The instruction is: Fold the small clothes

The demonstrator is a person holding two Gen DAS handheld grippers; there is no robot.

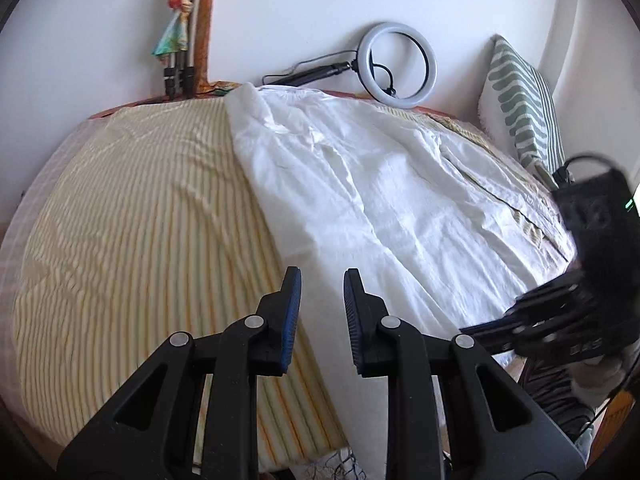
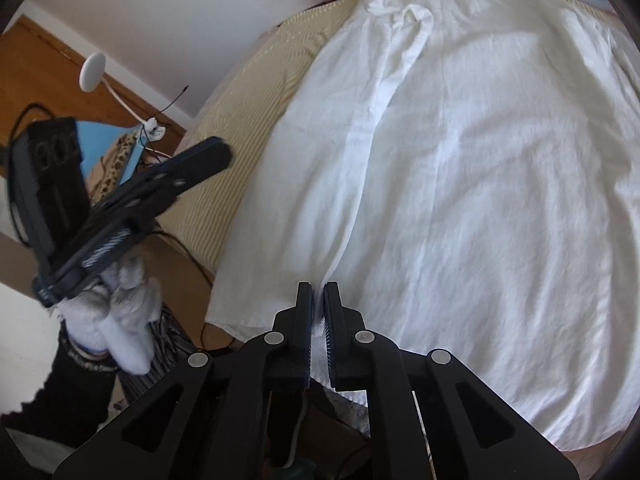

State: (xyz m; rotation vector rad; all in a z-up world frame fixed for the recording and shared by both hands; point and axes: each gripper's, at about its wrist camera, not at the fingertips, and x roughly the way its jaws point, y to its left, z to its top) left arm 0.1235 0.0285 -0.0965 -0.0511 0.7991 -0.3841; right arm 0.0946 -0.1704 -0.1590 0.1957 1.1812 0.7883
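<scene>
lying on one striped bed (image 1: 132, 216): one white shirt (image 2: 480, 160); right gripper (image 2: 318, 300) pinches its hem, left gripper (image 1: 318, 284) gapes empty.

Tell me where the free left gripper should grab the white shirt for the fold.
Probably the bottom hem at its free corner, coming in from the bed's near edge. The white shirt lies flat, collar far, hem overhanging that edge. The right gripper is shut on the hem at the placket; the left gripper is open, holding nothing, over the striped bedspread. A matching hem grip lets both lift together.
</scene>
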